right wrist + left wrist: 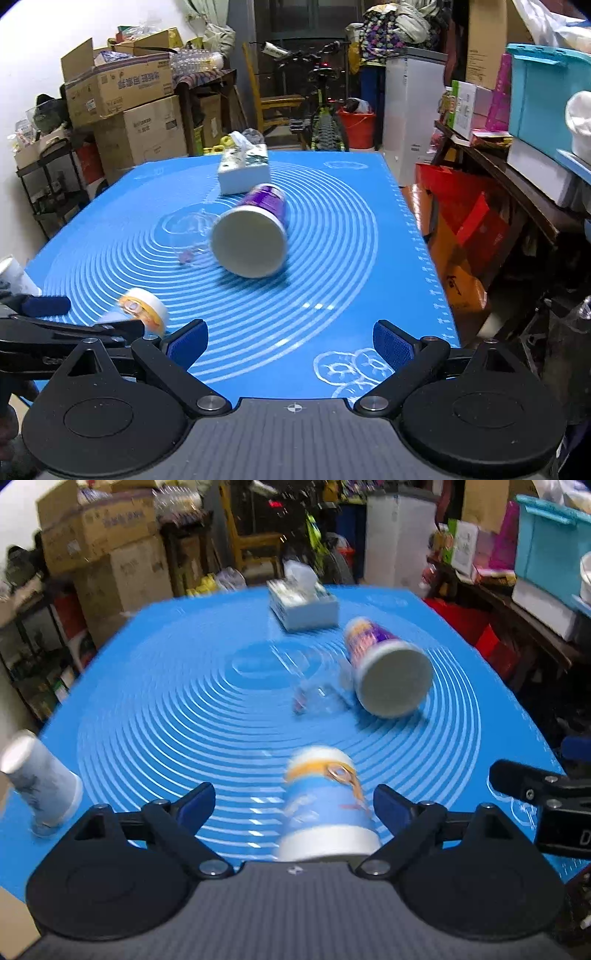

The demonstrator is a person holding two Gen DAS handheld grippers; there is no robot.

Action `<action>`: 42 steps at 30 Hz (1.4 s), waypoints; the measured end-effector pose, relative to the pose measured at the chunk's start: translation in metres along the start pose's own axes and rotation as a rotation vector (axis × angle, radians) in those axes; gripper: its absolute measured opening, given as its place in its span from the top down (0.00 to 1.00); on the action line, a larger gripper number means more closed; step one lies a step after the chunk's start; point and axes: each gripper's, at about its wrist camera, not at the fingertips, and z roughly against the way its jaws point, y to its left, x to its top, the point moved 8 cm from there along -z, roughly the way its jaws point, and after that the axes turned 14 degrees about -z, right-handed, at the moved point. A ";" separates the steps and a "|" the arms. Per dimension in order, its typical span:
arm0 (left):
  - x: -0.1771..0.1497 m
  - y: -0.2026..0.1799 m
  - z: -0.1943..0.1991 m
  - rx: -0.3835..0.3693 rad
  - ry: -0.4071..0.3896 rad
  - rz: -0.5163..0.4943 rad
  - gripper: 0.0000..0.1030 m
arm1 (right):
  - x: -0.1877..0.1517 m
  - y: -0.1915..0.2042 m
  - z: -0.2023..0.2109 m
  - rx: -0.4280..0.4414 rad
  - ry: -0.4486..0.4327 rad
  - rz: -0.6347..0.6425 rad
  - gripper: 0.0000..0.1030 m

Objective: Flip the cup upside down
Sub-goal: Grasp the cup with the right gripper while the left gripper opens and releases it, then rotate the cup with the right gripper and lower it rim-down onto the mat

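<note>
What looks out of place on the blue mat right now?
Two cups lie on their sides: the purple cup mid-mat, mouth toward the cameras, and the blue-and-yellow cup between the open left gripper. A clear cup also seems tipped beside the purple one.

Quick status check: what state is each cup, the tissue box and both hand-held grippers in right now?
Blue and yellow cup: on its side between the open fingers of the left hand-held gripper, not gripped.
Purple cup: on its side, mouth towards the cameras.
Clear cup: on the mat beside the purple cup, pose unclear.
White cup: tilted, mouth down, at the mat's left edge.
Tissue box: flat, tissue sticking out.
Right hand-held gripper: open, empty.
</note>
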 end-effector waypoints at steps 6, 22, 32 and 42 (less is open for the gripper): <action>0.004 0.039 0.015 0.046 -0.030 0.031 0.03 | 0.011 0.045 -0.012 0.073 0.117 0.061 0.07; -0.045 0.116 -0.019 0.091 0.041 0.121 0.03 | -0.011 0.117 -0.097 0.135 0.545 -0.018 0.09; -0.050 0.122 -0.019 0.104 0.024 0.112 0.03 | -0.019 0.124 -0.098 0.120 0.492 0.052 0.36; -0.045 0.117 -0.012 0.115 -0.021 0.129 0.03 | -0.005 0.107 -0.054 0.029 -0.282 0.234 0.36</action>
